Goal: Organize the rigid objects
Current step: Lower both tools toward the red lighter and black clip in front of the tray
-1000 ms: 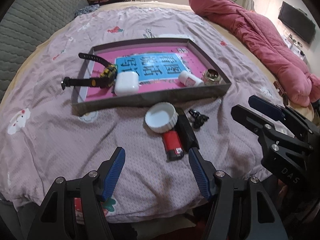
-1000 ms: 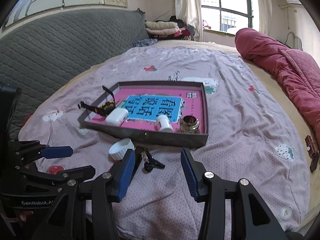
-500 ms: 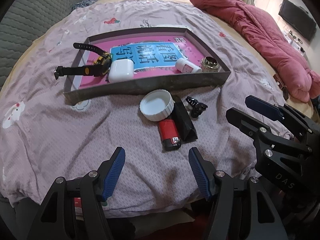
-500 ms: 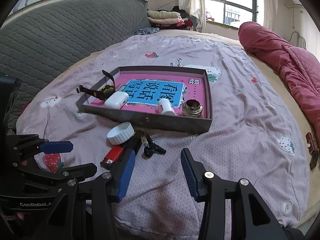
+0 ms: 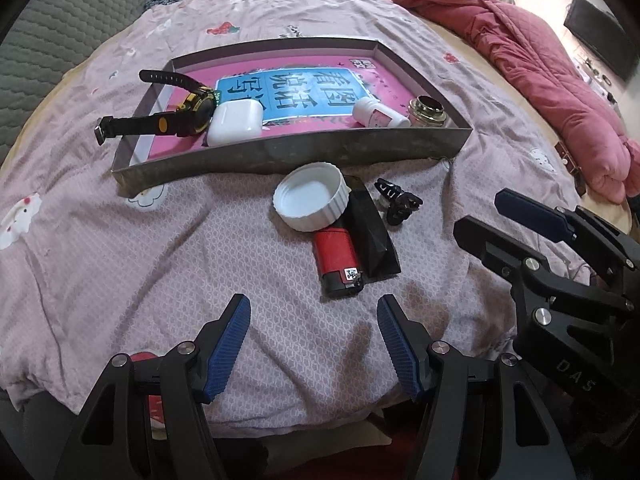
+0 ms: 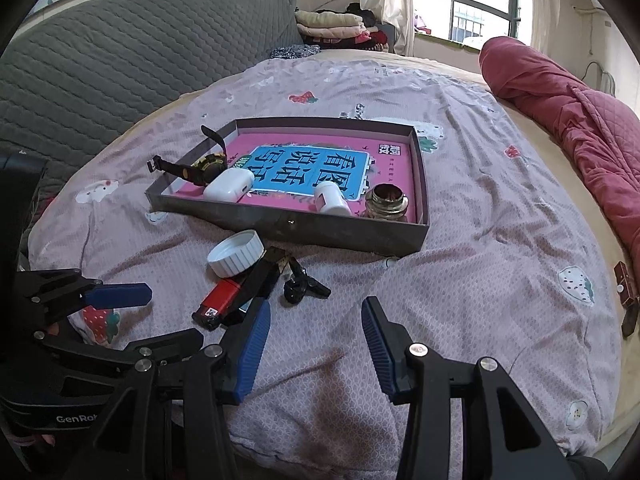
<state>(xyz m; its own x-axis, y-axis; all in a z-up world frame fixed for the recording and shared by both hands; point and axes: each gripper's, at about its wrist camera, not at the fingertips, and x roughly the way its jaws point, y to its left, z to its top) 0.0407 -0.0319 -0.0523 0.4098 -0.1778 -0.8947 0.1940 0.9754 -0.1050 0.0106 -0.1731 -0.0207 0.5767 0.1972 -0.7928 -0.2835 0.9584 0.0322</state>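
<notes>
Both grippers hover over the near edge of the bed (image 5: 100,240), side by side. The left gripper (image 5: 314,338) has its jaws spread wide with nothing between them; the right gripper (image 6: 316,332) is likewise parted and empty.

Just beyond the left gripper lies a red lighter (image 5: 338,258), its long axis running from the near edge toward the tray, black end nearest. A black wedge-shaped case (image 5: 370,232) lies along its right side, touching it, pointing the same way. A white cap (image 5: 310,196), open side up, rests on the far ends of both. Just right of the case sits a small black clip (image 5: 398,202), apart from the rest.

Bare sheet lies left of the cap and right of the clip, on toward the bed's right edge.

Behind the cluster a shallow grey tray (image 5: 280,152) lies crosswise, its front wall near the cap. Inside, from left: a black-and-yellow watch (image 5: 188,114) with its strap hanging over the left wall, a white earbud case (image 5: 236,122), a white bottle (image 5: 378,114) on its side, and a glass jar (image 5: 428,110) upright in the right front corner.
</notes>
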